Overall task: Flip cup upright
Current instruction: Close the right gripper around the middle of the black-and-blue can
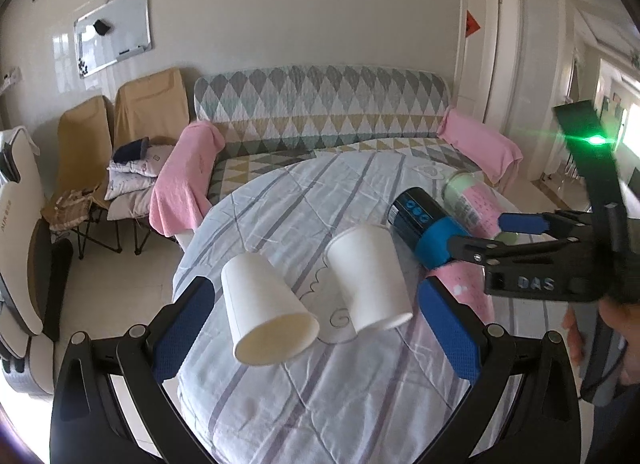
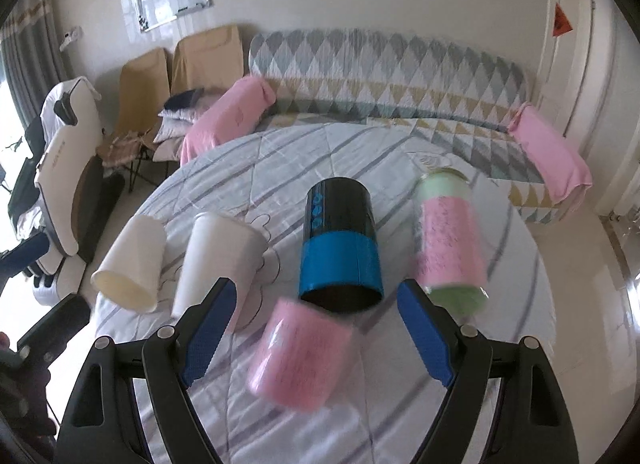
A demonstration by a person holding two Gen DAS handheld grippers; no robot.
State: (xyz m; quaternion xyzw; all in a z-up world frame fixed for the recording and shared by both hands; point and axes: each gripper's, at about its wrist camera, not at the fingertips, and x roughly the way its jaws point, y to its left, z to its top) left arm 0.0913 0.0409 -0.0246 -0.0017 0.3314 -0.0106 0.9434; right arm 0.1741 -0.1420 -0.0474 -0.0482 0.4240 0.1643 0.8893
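So far, none of the flipping appears done: every cup you can see sits mouth-down on the round tabletop [image 2: 500, 404] with its striped quilted cover. From your right wrist view, the black cylindrical cup with the blue band [image 2: 340, 248] stands just ahead, between your right tongs [image 2: 320, 340], which are spread wide and hold nothing. A blurred pink cup [image 2: 300, 356] sits nearest, touching or just in front of the black one, and a pink-and-green cup [image 2: 450, 240] stands to its right. Further left are two white paper cups [image 1: 268, 304] [image 1: 370, 276], side by side; your left tongs [image 1: 316, 332] frame them, also wide open and empty. In the left view the right tongs [image 1: 474, 236] reach around the black cup [image 1: 424, 229], but I cannot tell whether the pads touch it. All five cups are left to turn, and the black one looks like your first.
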